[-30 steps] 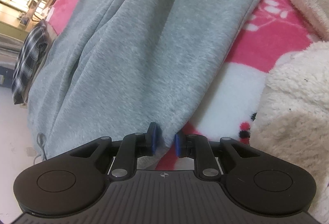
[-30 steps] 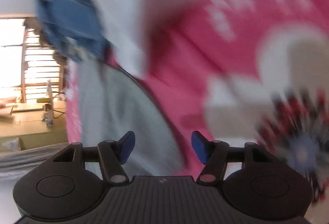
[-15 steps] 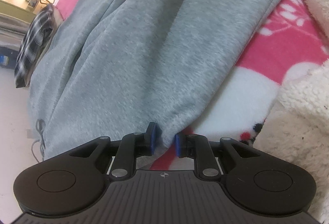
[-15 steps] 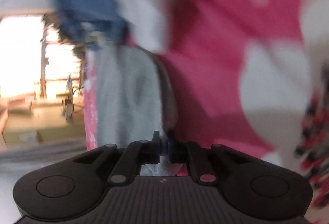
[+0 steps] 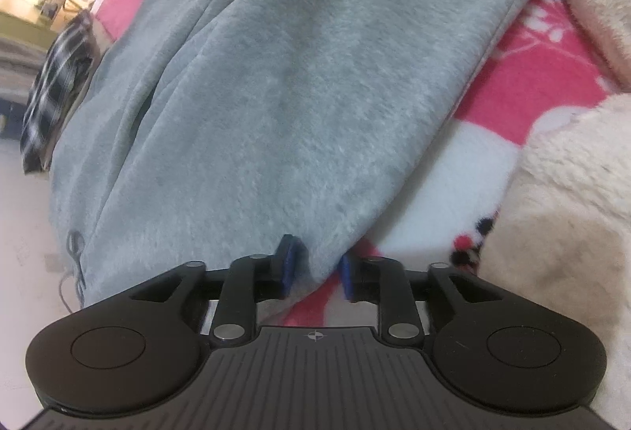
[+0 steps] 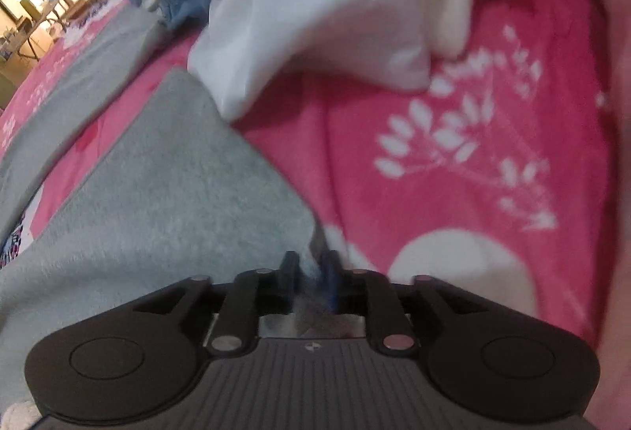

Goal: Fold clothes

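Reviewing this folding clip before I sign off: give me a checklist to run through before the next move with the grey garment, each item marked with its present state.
1. Left gripper on the grey garment: not ok; a fold sits between the pads, but a gap shows on the right and the jaws are opening.
2. Right gripper on the garment's corner: cannot tell; cloth lies between the pads, jaws opening, picture blurred.
3. Garment flat on the pink blanket: not ok, long creases run through it.
4. White cloth off the garment: cannot tell; it hangs at its far edge.
5. Cream fleece apart from the garment: ok.
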